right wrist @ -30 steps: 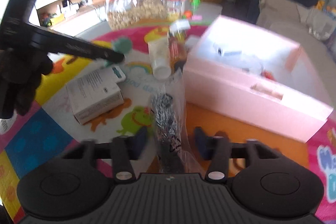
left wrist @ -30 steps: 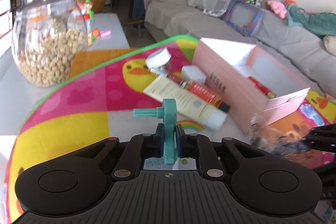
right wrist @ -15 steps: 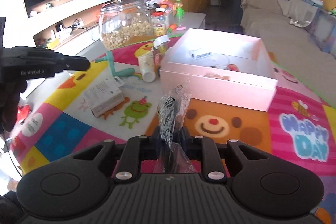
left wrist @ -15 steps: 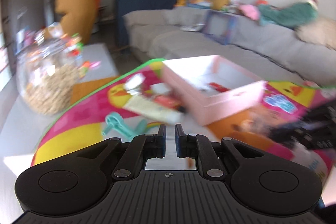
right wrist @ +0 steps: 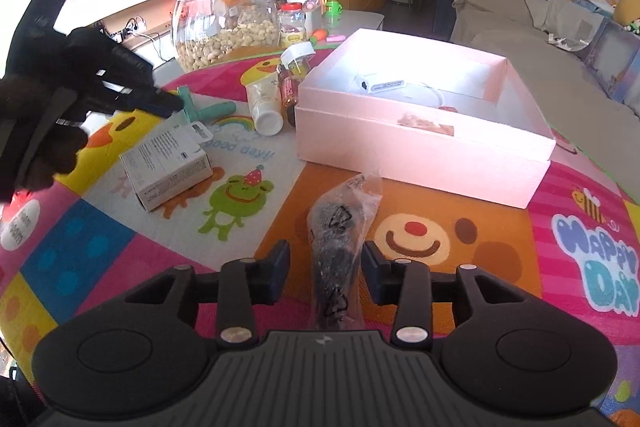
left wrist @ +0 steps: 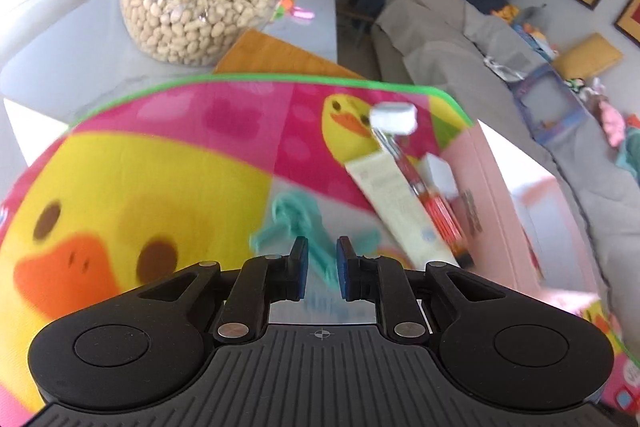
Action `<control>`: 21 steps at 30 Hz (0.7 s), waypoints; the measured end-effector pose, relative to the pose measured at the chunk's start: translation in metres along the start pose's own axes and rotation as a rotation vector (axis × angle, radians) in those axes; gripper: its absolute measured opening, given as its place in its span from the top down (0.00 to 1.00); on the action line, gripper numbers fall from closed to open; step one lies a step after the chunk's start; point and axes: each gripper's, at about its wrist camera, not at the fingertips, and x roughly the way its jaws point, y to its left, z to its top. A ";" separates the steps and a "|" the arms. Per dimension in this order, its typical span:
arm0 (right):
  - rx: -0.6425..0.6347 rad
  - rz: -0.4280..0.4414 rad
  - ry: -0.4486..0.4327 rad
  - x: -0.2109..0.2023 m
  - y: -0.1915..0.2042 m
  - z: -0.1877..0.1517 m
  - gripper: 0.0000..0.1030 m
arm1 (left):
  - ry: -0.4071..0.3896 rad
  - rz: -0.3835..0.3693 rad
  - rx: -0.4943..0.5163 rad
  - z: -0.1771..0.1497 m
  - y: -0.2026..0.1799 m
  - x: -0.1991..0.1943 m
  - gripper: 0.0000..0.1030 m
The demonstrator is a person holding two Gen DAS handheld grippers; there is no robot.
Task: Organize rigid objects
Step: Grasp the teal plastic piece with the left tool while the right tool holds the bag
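While the pink box [right wrist: 424, 143] already holds a few items, most still lie beside it: carton [right wrist: 168, 163], tube [right wrist: 262, 103], bagged black item [right wrist: 340, 239] between the opening right claw [right wrist: 324, 273], teal tool [left wrist: 304, 227] near the opening, empty left claw [left wrist: 320, 273].

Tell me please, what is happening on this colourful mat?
A person sorts small things toward an open pink cardboard box. The right tongs are opening around a clear plastic bag of black parts, which lies between them on the mat. The left tongs hover over a teal plastic T-shaped tool and hold nothing.
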 end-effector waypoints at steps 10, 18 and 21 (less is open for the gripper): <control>-0.017 -0.027 -0.025 0.008 -0.003 -0.003 0.51 | -0.079 0.158 0.260 0.007 -0.041 0.040 0.81; -0.024 0.017 -0.027 -0.002 -0.003 -0.008 0.80 | -0.123 0.131 0.444 -0.014 -0.034 0.037 0.86; -0.016 0.014 -0.022 -0.009 -0.007 -0.011 0.80 | -0.130 0.084 0.436 -0.018 -0.023 0.022 0.86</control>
